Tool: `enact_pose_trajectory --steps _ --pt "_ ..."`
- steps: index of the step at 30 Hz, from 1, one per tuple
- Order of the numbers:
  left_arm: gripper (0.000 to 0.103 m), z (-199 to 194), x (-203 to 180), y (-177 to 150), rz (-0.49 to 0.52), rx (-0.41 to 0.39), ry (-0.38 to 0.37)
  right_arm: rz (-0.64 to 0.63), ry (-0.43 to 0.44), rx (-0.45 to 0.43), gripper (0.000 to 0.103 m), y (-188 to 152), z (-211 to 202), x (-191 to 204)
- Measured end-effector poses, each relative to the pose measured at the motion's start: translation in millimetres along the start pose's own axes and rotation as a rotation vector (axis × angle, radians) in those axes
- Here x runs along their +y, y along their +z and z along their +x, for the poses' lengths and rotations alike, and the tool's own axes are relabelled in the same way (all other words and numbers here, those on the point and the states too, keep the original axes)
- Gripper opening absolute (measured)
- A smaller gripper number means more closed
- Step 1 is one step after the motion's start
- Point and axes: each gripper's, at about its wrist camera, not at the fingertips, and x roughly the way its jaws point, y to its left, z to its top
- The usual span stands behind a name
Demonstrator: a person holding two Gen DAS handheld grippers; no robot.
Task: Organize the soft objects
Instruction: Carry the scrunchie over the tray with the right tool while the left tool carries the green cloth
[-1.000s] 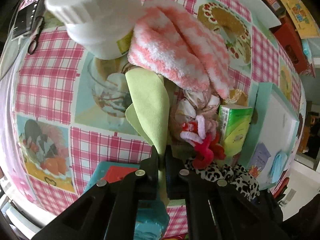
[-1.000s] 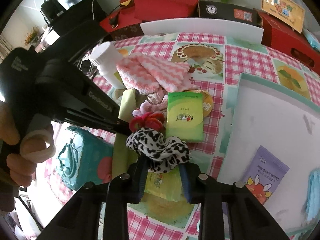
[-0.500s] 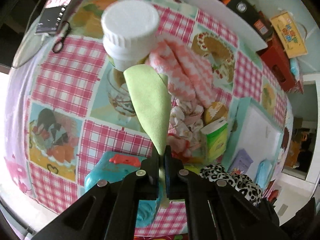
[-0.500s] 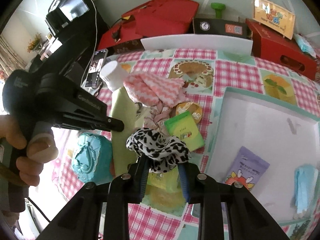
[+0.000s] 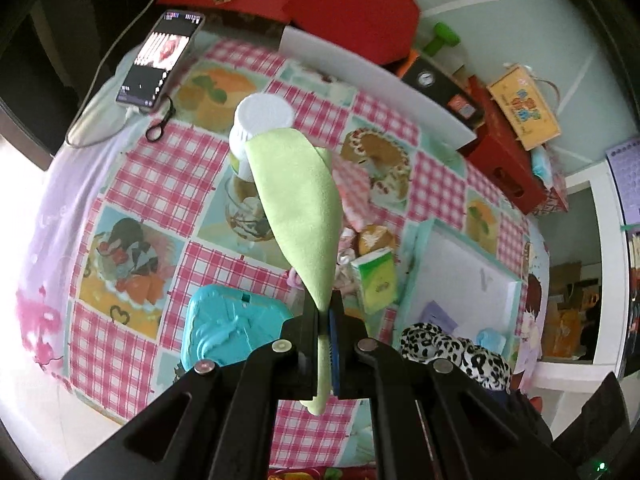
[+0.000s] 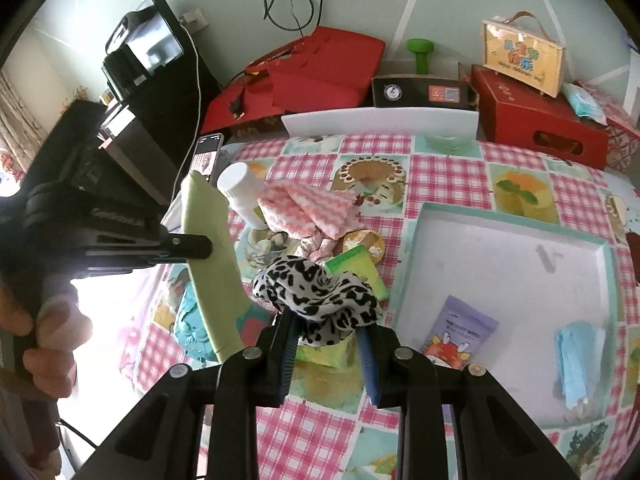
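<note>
Both hands have just lifted clear of the pile: left gripper [image 5: 325,322] clamped flat on the limp pale-green cloth [image 5: 299,216], right gripper [image 6: 327,342] pinching the leopard-print fabric scrunchie [image 6: 316,296] (both dangling above the checked tablecloth [image 6: 444,184]). White tray [image 6: 504,264] likely next.
</note>
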Motion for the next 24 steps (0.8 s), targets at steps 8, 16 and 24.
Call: enact_pose_trajectory --steps 8,16,24 --pt "0.004 -27.4 -15.3 -27.0 0.030 -0.055 -0.025 0.032 -0.019 -0.030 0.030 -8.2 -28.2 -15.1" --pt "0.004 -38.5 -34.6 -50.4 0.063 -0.070 -0.029 0.108 -0.044 -0.064 0.030 -14.3 -49.7 -41.8" --pt "0.004 -39.9 -59.1 -63.9 0.107 -0.074 -0.016 0.201 -0.083 -0.100 0.030 -23.4 -69.9 -81.0"
